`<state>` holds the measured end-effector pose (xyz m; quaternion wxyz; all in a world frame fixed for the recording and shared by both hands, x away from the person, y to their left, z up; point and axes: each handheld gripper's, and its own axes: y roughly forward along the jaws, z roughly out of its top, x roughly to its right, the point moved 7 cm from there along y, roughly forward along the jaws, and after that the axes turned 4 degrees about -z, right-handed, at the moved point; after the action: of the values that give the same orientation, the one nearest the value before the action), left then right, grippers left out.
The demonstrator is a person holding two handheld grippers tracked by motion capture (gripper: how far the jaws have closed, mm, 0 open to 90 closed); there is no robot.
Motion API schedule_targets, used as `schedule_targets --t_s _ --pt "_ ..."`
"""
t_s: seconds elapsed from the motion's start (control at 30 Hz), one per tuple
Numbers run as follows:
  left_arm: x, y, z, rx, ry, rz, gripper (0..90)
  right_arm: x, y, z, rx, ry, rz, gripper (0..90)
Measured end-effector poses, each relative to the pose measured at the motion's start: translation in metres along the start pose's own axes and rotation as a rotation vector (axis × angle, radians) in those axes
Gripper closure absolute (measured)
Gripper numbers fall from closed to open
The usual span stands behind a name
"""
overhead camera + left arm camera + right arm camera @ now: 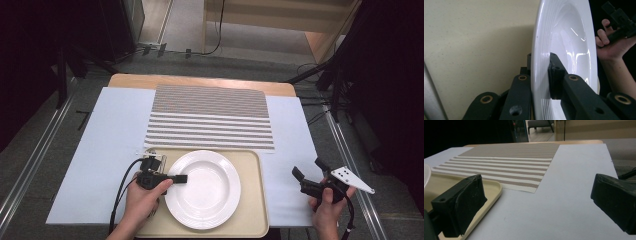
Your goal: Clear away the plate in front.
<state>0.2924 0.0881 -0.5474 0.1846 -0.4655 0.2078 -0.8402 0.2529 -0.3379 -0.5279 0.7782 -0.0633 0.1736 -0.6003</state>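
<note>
Clearly the left tool pinches the white plate by its rim, pads either side. Glazed, stiff, breakable, it may slip. Right tool gapes, holding nothing.

From my remote seat, the plate looked like glazed white ceramic, glossy enough to carry bright streaks of reflected light, with fine raised rings along its rim. The tray under it seemed a matt cream plastic, faintly speckled and smooth. The placemat read as woven cloth, striped brown and white, with a fine ribbed texture. Beneath it I saw a pale, flat sheet, matt and smooth like paper or thin board, lying on a table whose far edge looked like light wood. The left gripper showed matt black plastic with brass-coloured rivets; the right gripper had dull black pads, slightly rough.
</note>
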Motion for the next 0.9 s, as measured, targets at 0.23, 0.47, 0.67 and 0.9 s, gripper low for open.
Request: schedule_targets --t_s 0.23,0.47,0.67,0.9 --pt "-0.007 0.004 0.001 -0.016 0.004 0.021 77.1 0.0 0.0 0.0 -0.002 -0.006 -0.003 0.0" --pt "-0.008 0.005 0.003 -0.012 0.016 0.052 75.3 0.001 -0.001 0.0 -0.003 -0.011 -0.008 0.0" --pt "-0.01 0.0 0.003 0.002 0.062 0.112 69.6 0.002 -0.001 0.0 -0.001 -0.013 -0.011 0.0" --pt "-0.01 -0.012 0.008 0.052 0.089 0.142 62.6 0.001 -0.001 -0.001 -0.003 -0.024 -0.014 0.0"
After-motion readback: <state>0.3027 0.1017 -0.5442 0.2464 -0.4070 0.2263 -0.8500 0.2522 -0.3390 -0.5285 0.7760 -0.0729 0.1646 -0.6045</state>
